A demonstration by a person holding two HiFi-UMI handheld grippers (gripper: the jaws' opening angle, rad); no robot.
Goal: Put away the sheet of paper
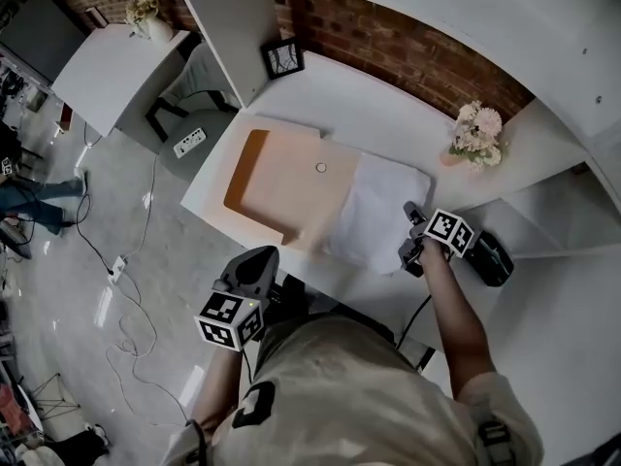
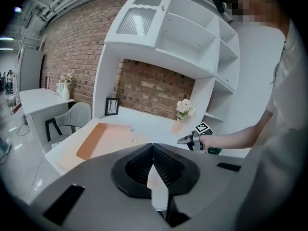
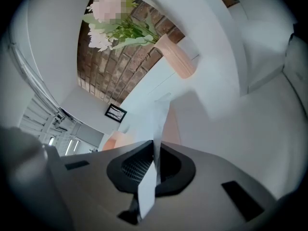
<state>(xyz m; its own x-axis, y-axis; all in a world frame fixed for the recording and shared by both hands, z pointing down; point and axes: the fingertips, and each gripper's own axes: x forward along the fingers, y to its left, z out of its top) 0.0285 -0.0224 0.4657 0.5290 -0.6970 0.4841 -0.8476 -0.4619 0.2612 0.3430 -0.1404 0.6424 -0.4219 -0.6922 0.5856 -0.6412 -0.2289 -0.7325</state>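
sheet of paper [image 1: 374, 216] | white, bowed | on desk [image 1: 388, 134] | right edge pinched by right gripper [image 1: 408, 214]

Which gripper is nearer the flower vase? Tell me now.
Right. The right gripper, shut on the sheet of paper, is over the desk close to the flower vase; the left gripper is beyond the desk's front edge, much farther off.

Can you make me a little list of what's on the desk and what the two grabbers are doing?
Place: white desk by a brick wall
Paper: white, partly over the orange folder
Right hand-held gripper: shut on the paper's edge
Left hand-held gripper: shut, holding nothing, off the desk's near edge
Also there: flowers, picture frame
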